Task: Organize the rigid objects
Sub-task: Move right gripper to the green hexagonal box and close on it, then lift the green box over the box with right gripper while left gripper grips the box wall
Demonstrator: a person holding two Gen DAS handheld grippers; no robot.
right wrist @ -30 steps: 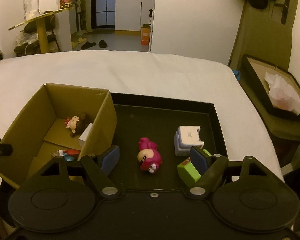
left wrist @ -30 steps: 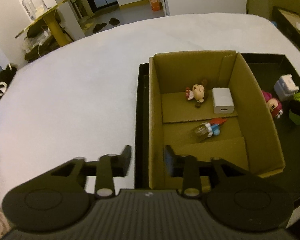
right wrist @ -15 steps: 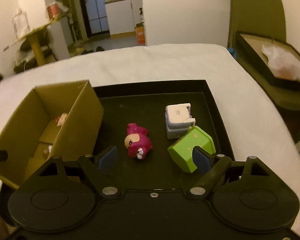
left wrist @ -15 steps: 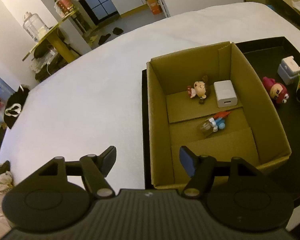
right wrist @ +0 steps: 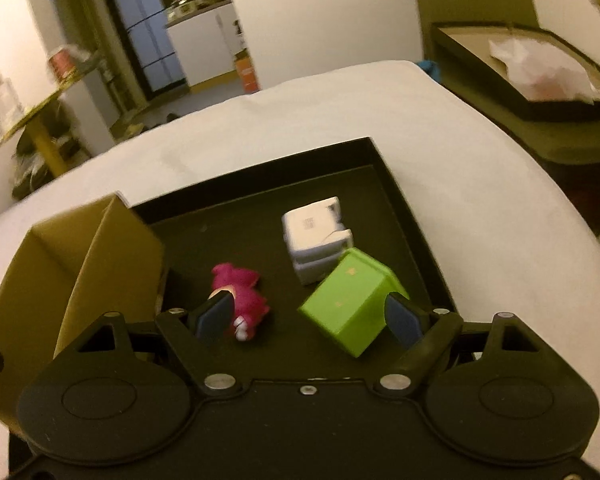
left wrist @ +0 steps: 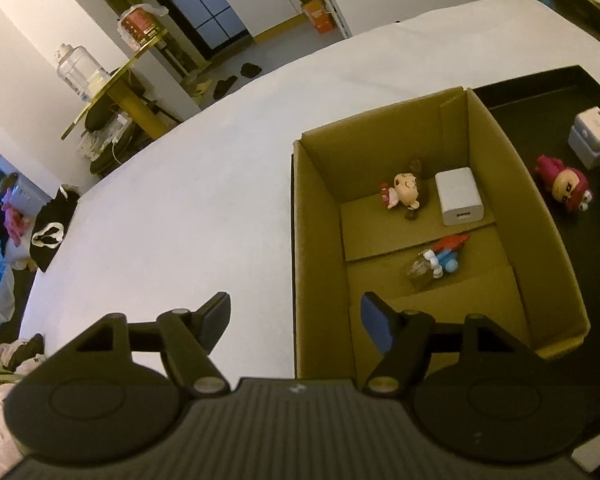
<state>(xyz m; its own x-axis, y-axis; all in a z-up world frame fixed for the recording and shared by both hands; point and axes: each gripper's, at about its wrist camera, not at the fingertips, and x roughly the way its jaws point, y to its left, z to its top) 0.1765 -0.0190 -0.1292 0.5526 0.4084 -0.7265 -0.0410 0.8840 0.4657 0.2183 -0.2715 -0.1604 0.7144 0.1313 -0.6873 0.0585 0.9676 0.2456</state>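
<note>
A cardboard box [left wrist: 320, 208] stands in a black tray [right wrist: 400, 200]. Inside it lie a small doll [left wrist: 404, 192], a white charger [left wrist: 458, 196] and a blue and red figure [left wrist: 440, 258]. My left gripper [left wrist: 296, 316] is open and empty over the box's near left wall. On the tray lie a pink figure [right wrist: 244, 300], a white block [right wrist: 316, 240] and a green block [right wrist: 352, 300]. My right gripper [right wrist: 308, 316] is open just above the tray, the green block between its fingers, apart from the pads. The pink figure [left wrist: 566, 188] also shows in the left wrist view.
The tray sits on a white bed [left wrist: 180, 200]. A yellow side table [left wrist: 120, 92] with jars stands beyond the bed. A second black tray with paper [right wrist: 540, 76] lies at the right, off the bed. Clothes lie on the floor at the left.
My left gripper opened wider and pulled back from the box. My right gripper moved forward and down toward the green block, which now lies between its fingers.
</note>
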